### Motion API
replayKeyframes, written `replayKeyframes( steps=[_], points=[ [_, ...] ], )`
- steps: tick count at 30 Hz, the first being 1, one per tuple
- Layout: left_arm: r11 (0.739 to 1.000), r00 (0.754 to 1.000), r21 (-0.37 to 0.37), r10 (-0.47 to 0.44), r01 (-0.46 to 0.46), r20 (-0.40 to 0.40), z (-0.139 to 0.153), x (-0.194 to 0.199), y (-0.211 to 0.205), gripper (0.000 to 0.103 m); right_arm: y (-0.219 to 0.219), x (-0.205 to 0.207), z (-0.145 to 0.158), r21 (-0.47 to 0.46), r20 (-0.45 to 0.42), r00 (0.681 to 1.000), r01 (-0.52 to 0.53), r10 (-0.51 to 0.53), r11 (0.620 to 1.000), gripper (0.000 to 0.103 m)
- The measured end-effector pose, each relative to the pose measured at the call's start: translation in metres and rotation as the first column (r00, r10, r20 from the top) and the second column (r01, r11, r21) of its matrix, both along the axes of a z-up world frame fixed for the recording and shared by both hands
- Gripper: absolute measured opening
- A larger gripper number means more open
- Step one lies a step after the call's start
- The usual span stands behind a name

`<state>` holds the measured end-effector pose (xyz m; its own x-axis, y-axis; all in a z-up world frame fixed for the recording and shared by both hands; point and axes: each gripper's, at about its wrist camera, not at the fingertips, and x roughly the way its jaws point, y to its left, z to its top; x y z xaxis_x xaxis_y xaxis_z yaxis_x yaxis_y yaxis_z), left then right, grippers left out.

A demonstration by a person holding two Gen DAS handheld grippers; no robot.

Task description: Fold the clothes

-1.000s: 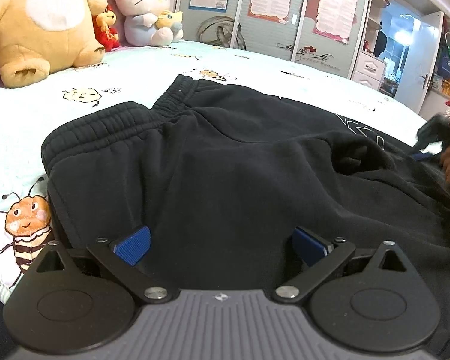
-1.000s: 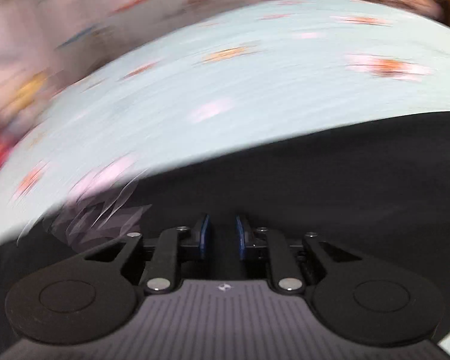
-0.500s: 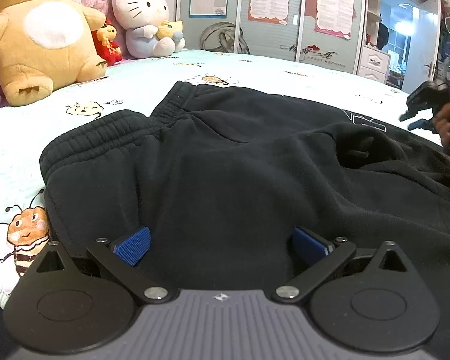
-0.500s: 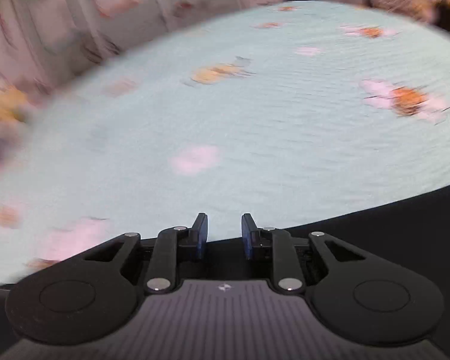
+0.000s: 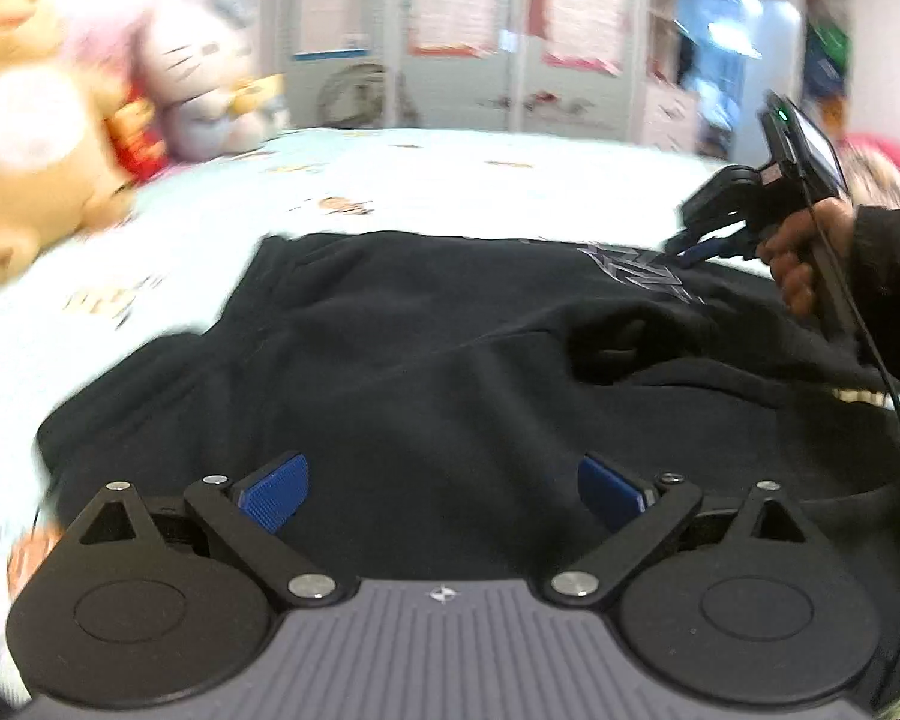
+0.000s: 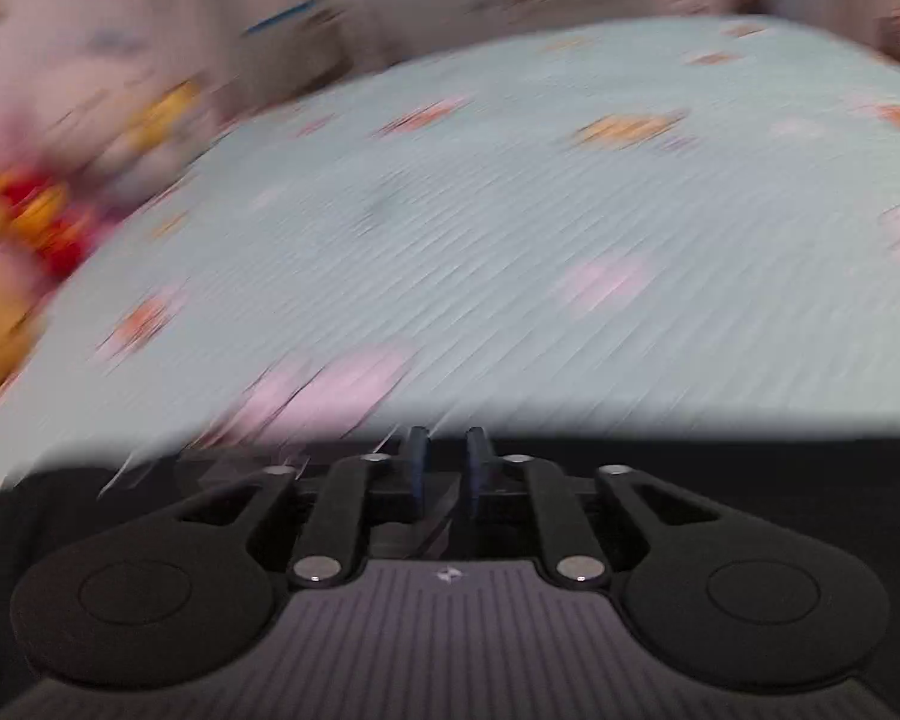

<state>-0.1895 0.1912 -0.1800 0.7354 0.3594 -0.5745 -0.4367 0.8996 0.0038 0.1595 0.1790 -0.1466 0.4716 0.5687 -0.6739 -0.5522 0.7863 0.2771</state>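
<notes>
Lying across the near half of the bed (image 5: pixel 510 192), 1 pair of black sweatpants (image 5: pixel 426 360) occupied most of the left wrist view, waistband to the left, a pale printed logo toward the far right.

Item 1, left gripper (image 5: pixel 444 486): blue pads (image 5: pixel 276 495) stood wide apart just above the near fabric, nothing between them.

Item 2, right gripper (image 6: pixel 444 468): seen from the left wrist view at the far right edge of the garment, carried by a hand (image 5: pixel 804 258) in a dark sleeve. Its fingers stood close together with a narrow gap. Whether cloth was pinched there cannot be told; black fabric lay under and around the tips.

Handling note, as judgement: the fold would go best if both grippers took matching edges of the garment, lifted just clear of the bed and carried the cloth over evenly, so no ridge like the 1 near the centre right is trapped.

Not legible: the right wrist view was heavily smeared; the plush toys (image 5: pixel 48 138) at far left were blurred; the trouser legs ran out of frame to the right.
</notes>
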Motion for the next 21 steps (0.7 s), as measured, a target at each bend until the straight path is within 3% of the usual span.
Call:
replayKeyframes(
  steps=[1,2,3,4,6,8,10,12,13,14,17,21],
  points=[
    [0.999,0.999,-0.027,-0.026,0.025,-0.039,-0.006,0.013,0.004,0.095,0.004,-0.013,-0.006,-0.030,0.003,0.999,-0.054,0.054,0.998,0.027],
    [0.998,0.996,-0.048,-0.040,0.036,-0.081,-0.014,0.023,0.007,0.085,0.008,-0.015,-0.015,-0.076,0.021,0.996,-0.088,0.090,0.993,0.027],
    [0.998,0.991,-0.051,-0.029,0.023,-0.130,-0.023,0.029,0.009,0.085,0.008,-0.011,-0.023,-0.110,0.040,0.993,-0.102,0.107,0.989,0.025],
    [0.999,0.986,-0.037,-0.026,0.020,-0.162,-0.030,0.032,0.008,0.085,0.002,0.003,-0.027,-0.114,0.068,0.994,-0.073,0.081,0.991,0.013],
    [0.998,0.982,0.040,-0.040,0.048,-0.186,-0.027,0.018,-0.001,0.080,-0.021,0.035,-0.027,-0.133,0.106,0.993,0.065,-0.051,0.989,0.008],
    [0.999,0.983,0.000,-0.033,0.034,-0.178,-0.022,-0.004,0.002,0.078,-0.046,0.047,-0.011,-0.174,0.145,0.966,0.236,-0.212,0.956,0.007],
    [0.998,0.988,-0.048,-0.034,0.027,-0.148,-0.016,-0.021,0.005,0.077,-0.061,0.027,0.008,-0.072,0.153,0.978,0.154,-0.142,0.985,0.013],
    [0.997,0.993,-0.072,-0.031,0.023,-0.115,-0.007,-0.033,0.007,0.075,-0.067,-0.007,0.014,-0.025,0.136,0.991,0.013,-0.009,1.000,0.030],
    [0.999,0.994,-0.048,-0.022,0.017,-0.105,-0.002,-0.031,0.008,0.074,-0.070,-0.023,0.015,-0.008,0.133,0.990,-0.046,0.047,0.999,0.041],
    [1.000,0.995,-0.024,-0.012,0.010,-0.096,0.004,-0.029,0.008,0.072,-0.070,-0.038,0.014,-0.011,0.137,0.988,-0.077,0.078,0.997,0.045],
    [0.996,0.994,0.083,0.025,-0.017,-0.102,0.009,-0.013,0.024,0.078,-0.061,-0.060,0.008,0.009,0.109,0.983,-0.146,0.145,0.989,0.045],
    [0.982,0.960,0.111,0.174,-0.152,-0.219,-0.020,0.000,0.078,0.075,-0.020,-0.061,0.004,0.019,0.056,0.982,-0.181,0.180,0.983,0.046]
  ],
)
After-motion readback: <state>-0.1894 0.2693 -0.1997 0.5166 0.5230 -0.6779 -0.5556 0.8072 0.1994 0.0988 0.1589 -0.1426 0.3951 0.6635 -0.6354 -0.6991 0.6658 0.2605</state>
